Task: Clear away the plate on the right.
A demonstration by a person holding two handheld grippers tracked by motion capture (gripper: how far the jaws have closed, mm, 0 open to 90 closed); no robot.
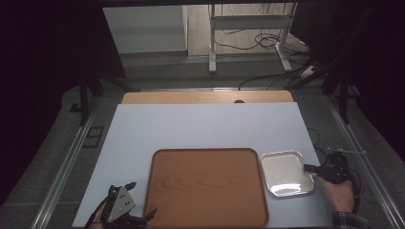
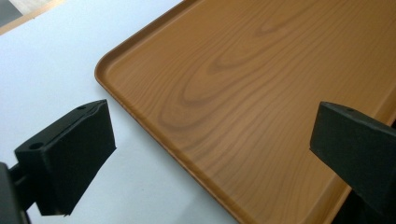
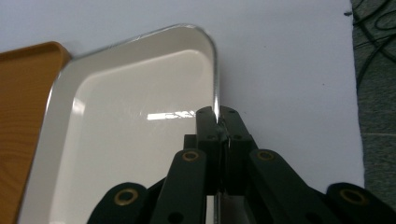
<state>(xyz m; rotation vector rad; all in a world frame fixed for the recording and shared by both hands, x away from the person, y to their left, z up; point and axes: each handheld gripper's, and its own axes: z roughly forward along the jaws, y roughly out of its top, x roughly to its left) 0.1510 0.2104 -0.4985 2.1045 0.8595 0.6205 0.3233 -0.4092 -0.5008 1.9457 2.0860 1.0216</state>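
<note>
- From the high view, the small metal tray (image 1: 285, 172) sits toward the near right corner of the desk (image 1: 200, 129), its left rim just beside the right rim of the big wooden tray (image 1: 206, 187).
- The right gripper (image 1: 311, 168) comes in from the desk's right edge and meets the metal tray's right rim; the person's right hand (image 1: 340, 192) is behind it, at the desk's edge.
- The left gripper (image 1: 143, 217) rests by the near left corner of the desk, just off the wooden tray's left rim, a grey plate on its top.
- In the left gripper view, the left gripper (image 2: 212, 154) has its jaws released and standing wide apart, one over the white desk (image 2: 56, 70), the other over the wooden tray (image 2: 261, 93), with the tray's rim running between them, untouched.
- In the right gripper view, the right gripper (image 3: 218, 119) has its jaws clenched on the thin rim of the metal tray (image 3: 135, 130), one jaw inside the rim, one outside. The wooden tray (image 3: 23, 112) shows at the left.
</note>
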